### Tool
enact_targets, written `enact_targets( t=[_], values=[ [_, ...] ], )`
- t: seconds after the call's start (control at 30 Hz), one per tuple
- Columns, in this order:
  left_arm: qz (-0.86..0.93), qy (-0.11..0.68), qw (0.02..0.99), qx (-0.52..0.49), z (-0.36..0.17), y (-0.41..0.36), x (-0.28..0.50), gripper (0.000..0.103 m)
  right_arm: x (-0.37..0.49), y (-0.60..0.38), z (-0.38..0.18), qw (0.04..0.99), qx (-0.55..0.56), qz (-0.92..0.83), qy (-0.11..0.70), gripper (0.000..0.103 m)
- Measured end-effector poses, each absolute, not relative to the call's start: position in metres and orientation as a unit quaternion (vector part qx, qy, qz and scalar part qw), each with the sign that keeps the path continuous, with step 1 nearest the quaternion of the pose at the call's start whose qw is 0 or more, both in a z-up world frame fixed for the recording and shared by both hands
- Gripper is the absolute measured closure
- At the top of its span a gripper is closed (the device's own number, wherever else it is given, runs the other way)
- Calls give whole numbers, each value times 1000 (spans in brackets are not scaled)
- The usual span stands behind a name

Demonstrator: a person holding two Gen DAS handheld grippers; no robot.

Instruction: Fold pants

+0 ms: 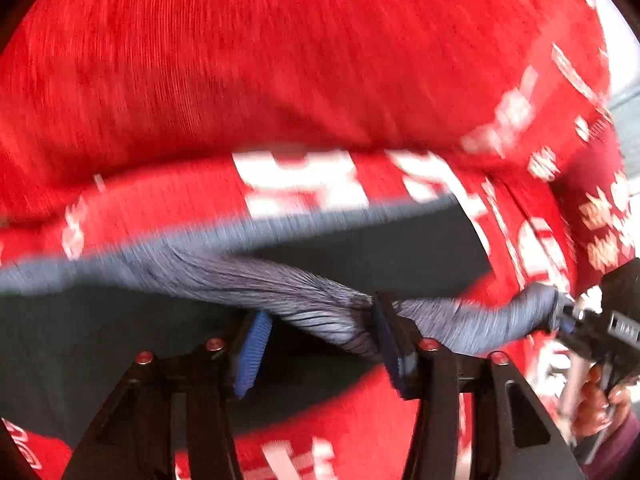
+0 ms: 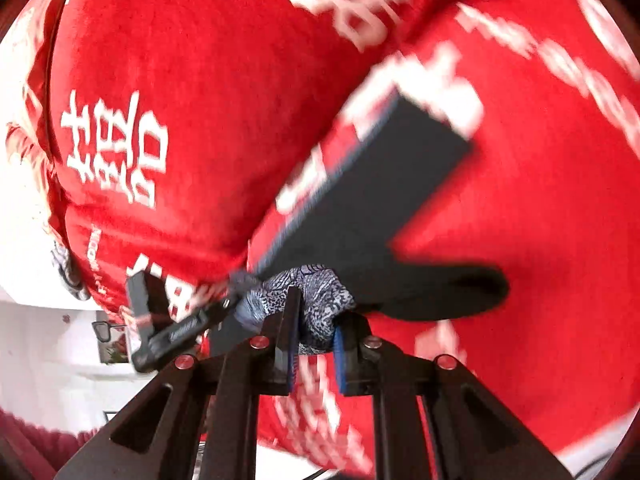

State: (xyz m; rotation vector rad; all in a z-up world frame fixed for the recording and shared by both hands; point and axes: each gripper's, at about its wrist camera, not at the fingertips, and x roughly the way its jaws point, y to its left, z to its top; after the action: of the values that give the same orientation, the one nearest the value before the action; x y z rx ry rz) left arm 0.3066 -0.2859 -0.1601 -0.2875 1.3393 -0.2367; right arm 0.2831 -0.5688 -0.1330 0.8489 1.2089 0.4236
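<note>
The pants are showing dark charcoal with a grey-blue heathered waistband, finely streaked. The cloth beneath is glowing bright red, carrying white printed characters. Both grippers are wearing black frames, blue ribbed pads and reddish screw heads

Both grippers raised, close together

The left gripper has its blue pads spread apart (gathered cloth touches only the right-hand one). The right gripper has its pads nearly closed, pinching cloth; the hand holding it shows beside the left.
</note>
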Motion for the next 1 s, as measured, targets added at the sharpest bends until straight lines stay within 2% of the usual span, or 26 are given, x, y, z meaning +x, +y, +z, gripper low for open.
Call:
enact_targets(
  t=[0.07,0.1,0.13,0.17,0.2,0.33,0.47,0.53,0.57,0.6,0.77,0.8,0.87,0.93,1.0],
  values=[
    [-66,589,797,-115,-146,-282,329,24,333,-573,-134,720,372,184,557,83],
    [-57,579,806,-107,-141,-286,335,24,356,-576,-138,717,368,176,565,78],
    [-50,568,816,-98,-133,-282,338,24,366,-589,-137,719,360,163,572,70],
    [-43,561,822,-89,-126,-276,339,24,379,-588,-136,726,347,149,575,52],
    [-34,560,824,-82,-123,-267,338,24,387,-586,-129,739,331,144,568,46],
    [6,585,810,-38,-135,-249,310,24,379,-588,-111,777,277,133,550,46],
    [45,636,769,-44,-172,-233,269,24,351,-608,-148,748,302,74,586,47],
    [58,653,753,-50,-184,-229,250,24,341,-620,-178,716,345,52,604,58],
    [62,658,749,-48,-187,-228,244,24,342,-624,-189,708,362,46,604,82],
    [66,662,745,-45,-190,-227,238,24,346,-625,-196,707,368,45,602,94],
    [85,663,743,-35,-182,-209,219,24,357,-620,-202,721,308,15,620,93],
    [89,660,745,-36,-178,-201,217,24,354,-617,-195,726,298,2,619,83],
    [104,655,748,-37,-169,-178,209,24,344,-610,-180,734,280,-9,618,75],
    [116,650,750,-40,-166,-155,202,24,337,-600,-171,731,282,15,621,75],
    [129,646,751,-41,-164,-128,196,24,332,-575,-160,733,261,54,626,70]
  ],
)
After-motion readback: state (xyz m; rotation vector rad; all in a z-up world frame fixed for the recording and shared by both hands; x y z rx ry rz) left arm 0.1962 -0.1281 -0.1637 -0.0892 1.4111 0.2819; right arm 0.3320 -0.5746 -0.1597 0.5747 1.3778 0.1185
